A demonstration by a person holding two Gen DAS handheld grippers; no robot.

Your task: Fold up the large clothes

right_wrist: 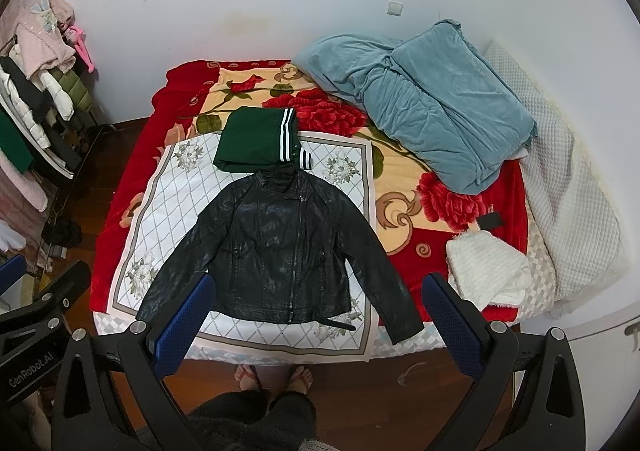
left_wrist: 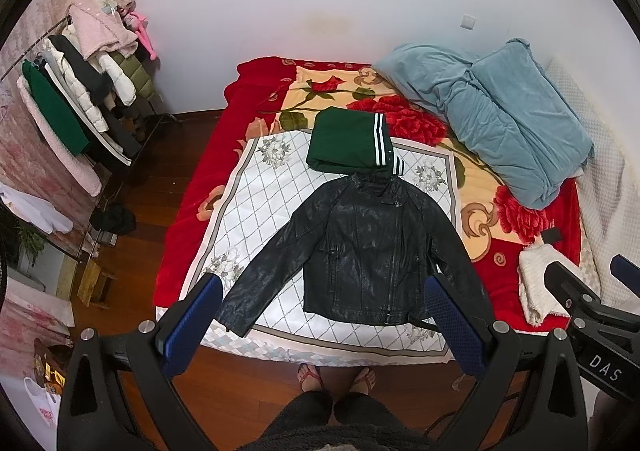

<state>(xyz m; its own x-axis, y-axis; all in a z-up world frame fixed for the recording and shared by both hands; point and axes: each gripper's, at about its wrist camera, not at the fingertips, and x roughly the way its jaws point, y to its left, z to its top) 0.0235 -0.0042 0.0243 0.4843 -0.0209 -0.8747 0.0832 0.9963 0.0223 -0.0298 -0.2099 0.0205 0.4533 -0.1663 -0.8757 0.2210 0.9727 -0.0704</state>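
Observation:
A black leather jacket (left_wrist: 360, 247) lies flat, front up, sleeves spread, on a white diamond-patterned cloth (left_wrist: 256, 203) on the bed; it also shows in the right wrist view (right_wrist: 280, 251). A folded green garment with white stripes (left_wrist: 348, 141) lies just behind its collar, also seen from the right (right_wrist: 256, 141). My left gripper (left_wrist: 324, 315) is open and empty, held high above the jacket's hem. My right gripper (right_wrist: 316, 315) is open and empty, also high above the hem, and shows at the right edge of the left view (left_wrist: 592, 283).
A red floral blanket (left_wrist: 520, 219) covers the bed. A blue quilt (left_wrist: 500, 119) is heaped at the back right. A white knit item (right_wrist: 488, 271) lies at the right front. A clothes rack (left_wrist: 80, 91) stands left. The person's feet (left_wrist: 336, 375) stand at the bed's foot.

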